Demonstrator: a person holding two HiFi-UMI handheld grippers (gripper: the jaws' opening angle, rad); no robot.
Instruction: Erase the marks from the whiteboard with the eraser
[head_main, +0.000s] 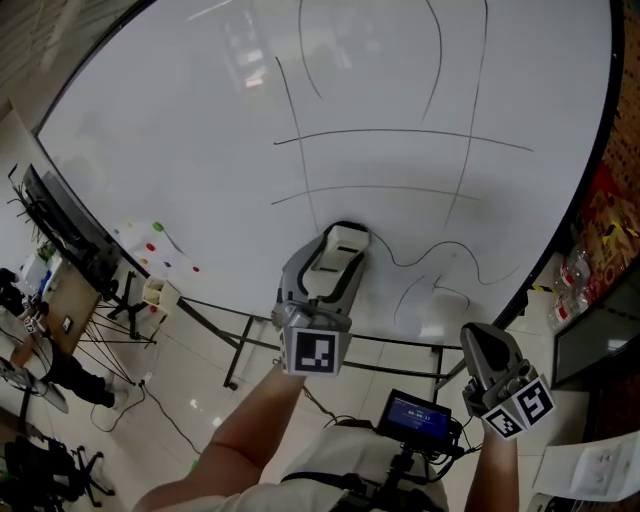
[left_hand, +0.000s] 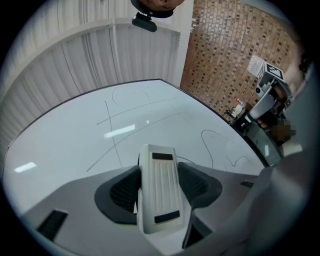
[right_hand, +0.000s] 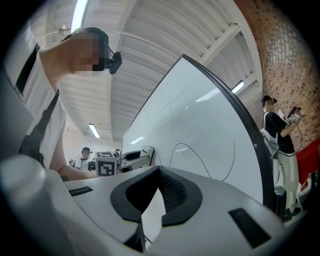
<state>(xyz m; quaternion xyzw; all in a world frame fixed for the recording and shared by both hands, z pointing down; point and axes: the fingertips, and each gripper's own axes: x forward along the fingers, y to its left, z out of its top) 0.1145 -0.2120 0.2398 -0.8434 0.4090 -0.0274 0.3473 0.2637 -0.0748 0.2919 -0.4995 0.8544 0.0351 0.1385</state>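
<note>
Right now our white eraser (head_main: 343, 248) sits gripped between the pads of our left claw (left_hand: 159, 182). Its far end is at the lower part of the whiteboard (head_main: 180, 150), though we cannot tell if it touches. A looping squiggle (head_main: 445, 244) lies just to its right, and thin dark marks (head_main: 400, 129) cross the board above it. Our right claw (right_hand: 159, 172) hangs near the board's black right edge, clenched with nothing between its pads. A brick wall (left_hand: 225, 50) stands beyond.

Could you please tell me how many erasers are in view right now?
1: a white eraser clamped in the left tongs, in front of the whiteboard's lower part. The shut right tongs hold none.
</note>
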